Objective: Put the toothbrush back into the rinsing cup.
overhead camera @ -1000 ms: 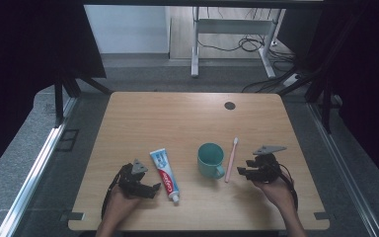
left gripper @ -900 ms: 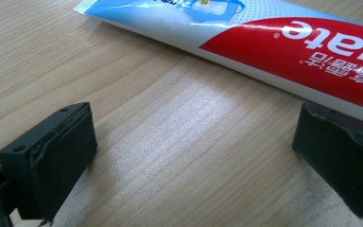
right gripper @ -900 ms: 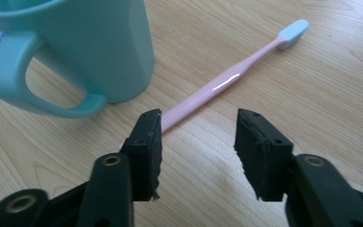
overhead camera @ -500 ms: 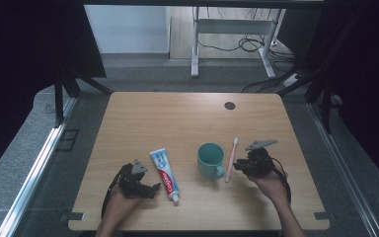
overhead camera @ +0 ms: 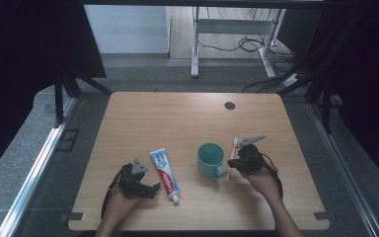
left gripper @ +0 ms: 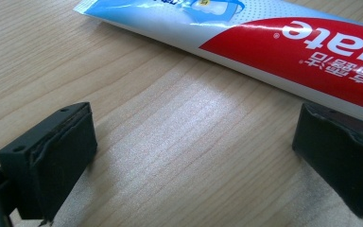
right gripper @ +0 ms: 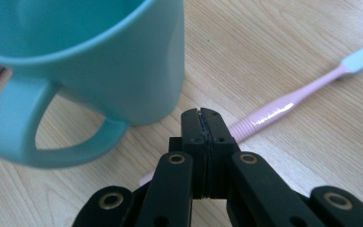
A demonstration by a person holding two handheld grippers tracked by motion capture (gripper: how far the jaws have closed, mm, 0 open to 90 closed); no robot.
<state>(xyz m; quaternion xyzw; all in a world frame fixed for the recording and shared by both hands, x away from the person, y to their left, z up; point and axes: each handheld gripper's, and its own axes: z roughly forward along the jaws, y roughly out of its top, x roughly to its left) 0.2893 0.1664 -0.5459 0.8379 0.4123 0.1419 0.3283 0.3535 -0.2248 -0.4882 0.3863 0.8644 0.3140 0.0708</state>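
A pink toothbrush (overhead camera: 232, 157) (right gripper: 283, 104) lies on the wooden table (overhead camera: 177, 118) just right of a teal mug (overhead camera: 210, 159) (right gripper: 99, 61). My right gripper (overhead camera: 233, 166) (right gripper: 202, 116) sits low over the brush handle beside the mug. Its jaws have just been closing and now stand shut, pads together with nothing seen between them; the handle passes behind them. A red, white and blue toothpaste tube (overhead camera: 164, 168) (left gripper: 264, 38) lies left of the mug. My left gripper (overhead camera: 152, 189) (left gripper: 208, 161) rests open on the table beside the tube, with bare wood between its jaws.
A dark round grommet (overhead camera: 229, 105) sits in the tabletop at the far right. Beyond the table stand a metal desk frame (overhead camera: 195, 44) and cables on the floor. The mug's handle (right gripper: 23, 137) faces the right gripper.
My right gripper has slid left toward the mug and over the toothbrush, and its jaws have closed. The left hand has stayed put.
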